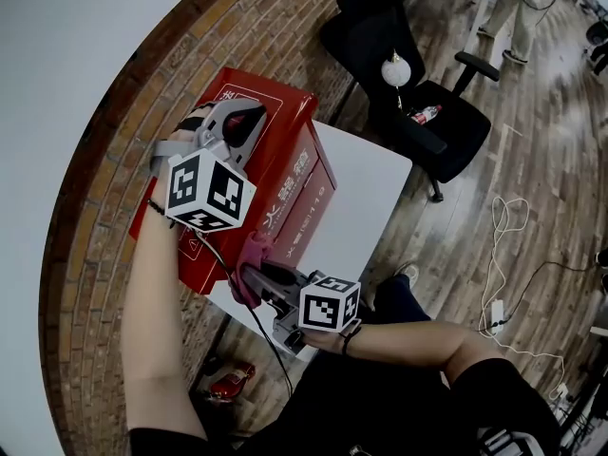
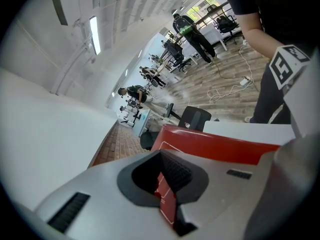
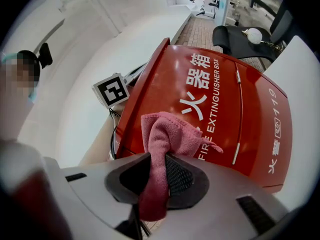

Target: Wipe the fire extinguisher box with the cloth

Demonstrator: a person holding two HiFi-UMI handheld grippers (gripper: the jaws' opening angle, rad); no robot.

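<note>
Brick wall (image 1: 237, 41), glossy red box (image 1: 296, 174); right fingers (image 3: 182, 176) grip fuzzy cloth (image 3: 167, 139), left fingers (image 2: 177, 174) clenched.

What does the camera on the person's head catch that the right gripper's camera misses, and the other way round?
Only the head view: the left claw poised over the red fire extinguisher box, plus a white cable and a small red thing on the floor. Only the right gripper view: the right claw up close, pinching the pink cloth, and lettering readable as FIRE EXTINGUISHER BOX. Both: the box, the cloth, the black chair and the white table.
</note>
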